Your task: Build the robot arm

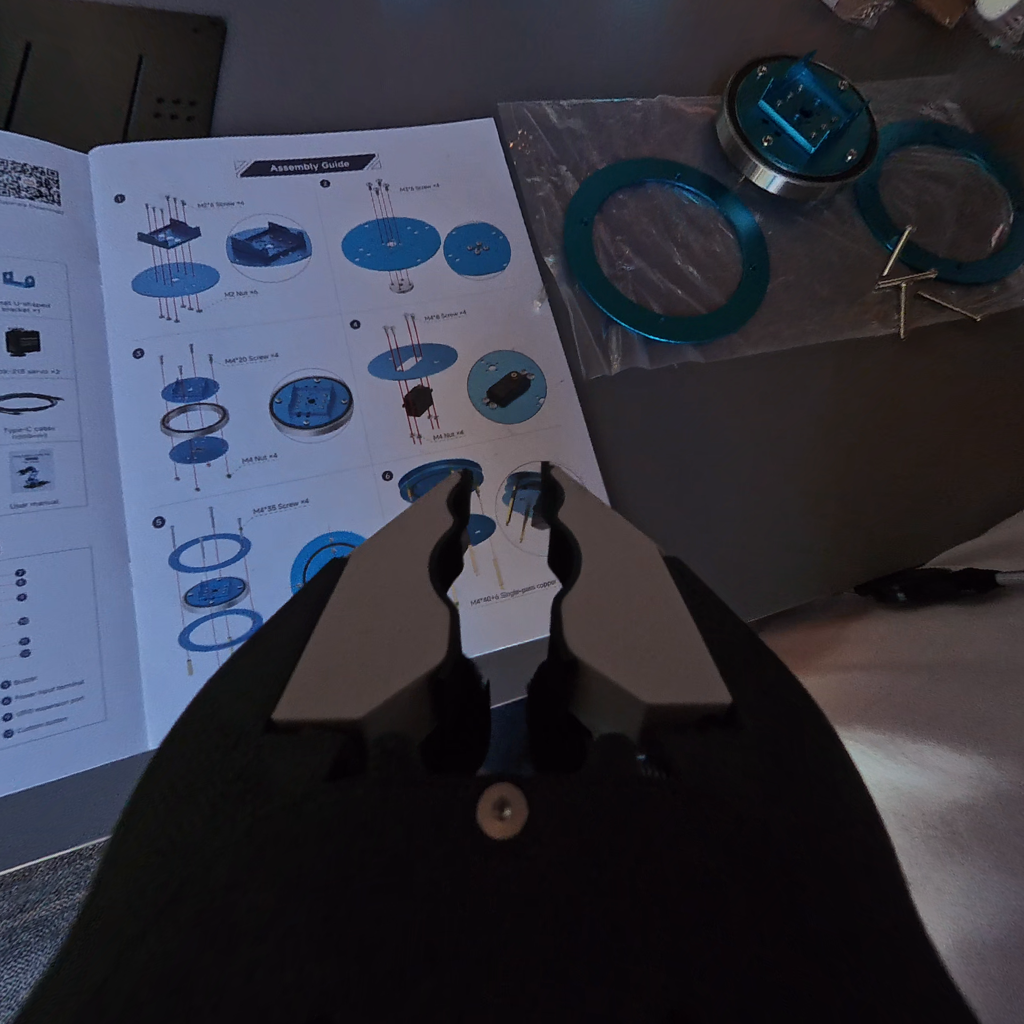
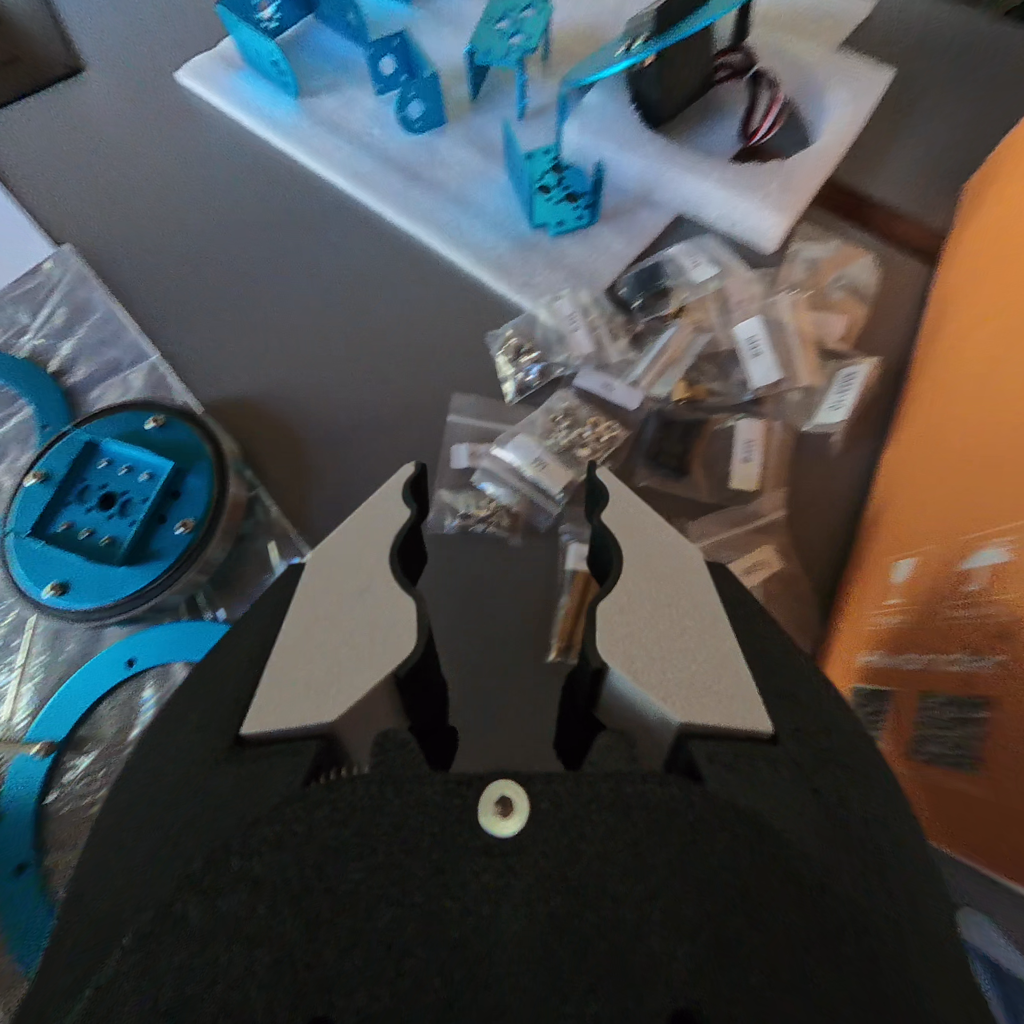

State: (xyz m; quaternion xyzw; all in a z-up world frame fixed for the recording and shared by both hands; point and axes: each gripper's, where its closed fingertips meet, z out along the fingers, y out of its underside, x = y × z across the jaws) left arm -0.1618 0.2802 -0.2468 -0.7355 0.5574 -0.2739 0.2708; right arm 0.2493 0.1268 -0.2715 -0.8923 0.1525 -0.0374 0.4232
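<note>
My left gripper (image 1: 505, 471) is open and empty, hovering over the lower right of an open printed booklet (image 1: 310, 388) with assembly drawings. To its right a clear plastic sheet (image 1: 654, 138) carries two blue rings (image 1: 665, 249) (image 1: 942, 205), a round blue and silver bearing assembly (image 1: 798, 122) and several long screws (image 1: 909, 288). My right gripper (image 2: 505, 471) is open and empty above the grey table, its tips just short of a pile of small clear bags of hardware (image 2: 637, 399). The bearing assembly (image 2: 111, 510) lies to its left.
A white foam pad (image 2: 443, 166) at the back holds several blue metal brackets (image 2: 554, 183) and a black servo with wires (image 2: 720, 94). An orange box (image 2: 953, 498) stands at the right. A dark panel (image 1: 111, 72) lies beyond the booklet. Across from one pair of fingers to the other is roughly 45 cm.
</note>
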